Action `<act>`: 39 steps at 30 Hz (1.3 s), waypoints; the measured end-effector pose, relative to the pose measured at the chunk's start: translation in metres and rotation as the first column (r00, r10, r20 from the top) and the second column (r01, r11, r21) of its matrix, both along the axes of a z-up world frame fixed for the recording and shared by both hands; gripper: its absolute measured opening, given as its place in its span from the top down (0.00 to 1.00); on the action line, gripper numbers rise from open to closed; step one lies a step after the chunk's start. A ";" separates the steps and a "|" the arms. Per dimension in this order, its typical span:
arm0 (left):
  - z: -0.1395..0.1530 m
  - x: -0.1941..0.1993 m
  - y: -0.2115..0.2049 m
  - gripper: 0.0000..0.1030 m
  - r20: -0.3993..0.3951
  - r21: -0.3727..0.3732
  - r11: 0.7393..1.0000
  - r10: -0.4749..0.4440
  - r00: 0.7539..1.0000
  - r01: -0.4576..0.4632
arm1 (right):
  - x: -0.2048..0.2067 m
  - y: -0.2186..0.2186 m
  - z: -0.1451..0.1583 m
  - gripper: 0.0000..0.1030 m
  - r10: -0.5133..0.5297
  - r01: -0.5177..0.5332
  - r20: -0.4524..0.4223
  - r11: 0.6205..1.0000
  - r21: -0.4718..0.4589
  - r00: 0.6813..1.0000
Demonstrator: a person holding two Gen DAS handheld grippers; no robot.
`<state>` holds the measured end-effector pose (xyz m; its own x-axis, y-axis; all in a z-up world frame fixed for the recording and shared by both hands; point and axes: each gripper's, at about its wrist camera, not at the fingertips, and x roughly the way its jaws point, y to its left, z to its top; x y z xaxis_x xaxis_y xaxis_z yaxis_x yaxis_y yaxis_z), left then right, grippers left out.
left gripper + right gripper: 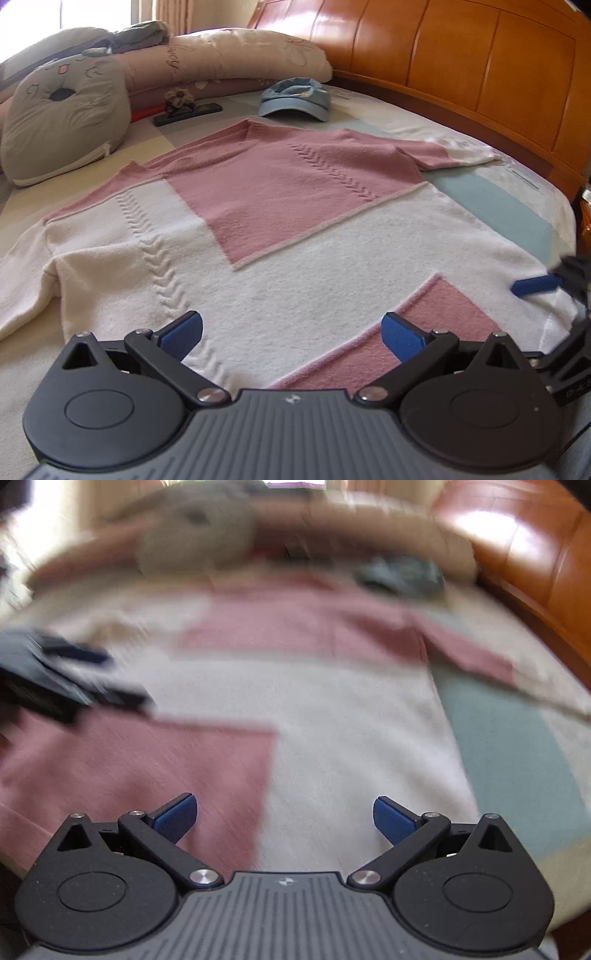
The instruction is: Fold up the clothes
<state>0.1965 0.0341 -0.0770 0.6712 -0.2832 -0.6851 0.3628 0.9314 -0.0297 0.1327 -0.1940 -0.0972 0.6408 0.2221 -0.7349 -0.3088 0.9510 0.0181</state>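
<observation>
The left gripper (291, 334) has its jaws spread wide, the ribbed blue pads (184, 334) well apart and holding nothing; they hang just over the near hem of the pink-and-cream knitted sweater (280, 236), above the cream panel and the edge of a pink patch. Whether the pads brush the knit I cannot tell.

The right gripper (284, 818) is likewise spread wide and empty, poised over the same hem where a pink block meets cream. Its view is smeared with blur. In the left wrist view one of its blue pads (535, 285) shows at the sweater's right edge.

The sweater (332, 701) lies flat and face up on the bed, hem toward the grippers, V-neck toward the far side, both sleeves stretched out to the sides. Cable stitching runs down the cream panel and across the pink chest.

Beyond the neckline sits a light blue cloth cap (295, 99) on the pale patchwork bedsheet (498, 206). To the far left leans a grey embroidered cushion (62, 118), beside a rolled pink floral quilt (229, 59). A glossy orange-brown wooden headboard (461, 66) runs along the right.
</observation>
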 end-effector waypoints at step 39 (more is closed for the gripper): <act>0.042 0.170 0.117 0.01 -0.357 -0.299 0.800 0.411 0.839 -0.519 | 0.151 0.072 -0.004 0.00 0.301 -0.302 0.025 0.952 0.042 0.953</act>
<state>0.3662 0.1507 -0.0346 0.5988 -0.2499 -0.7609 -0.1841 0.8817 -0.4344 0.2834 -0.1225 -0.1011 0.5518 0.4398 -0.7086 -0.5818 0.8118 0.0508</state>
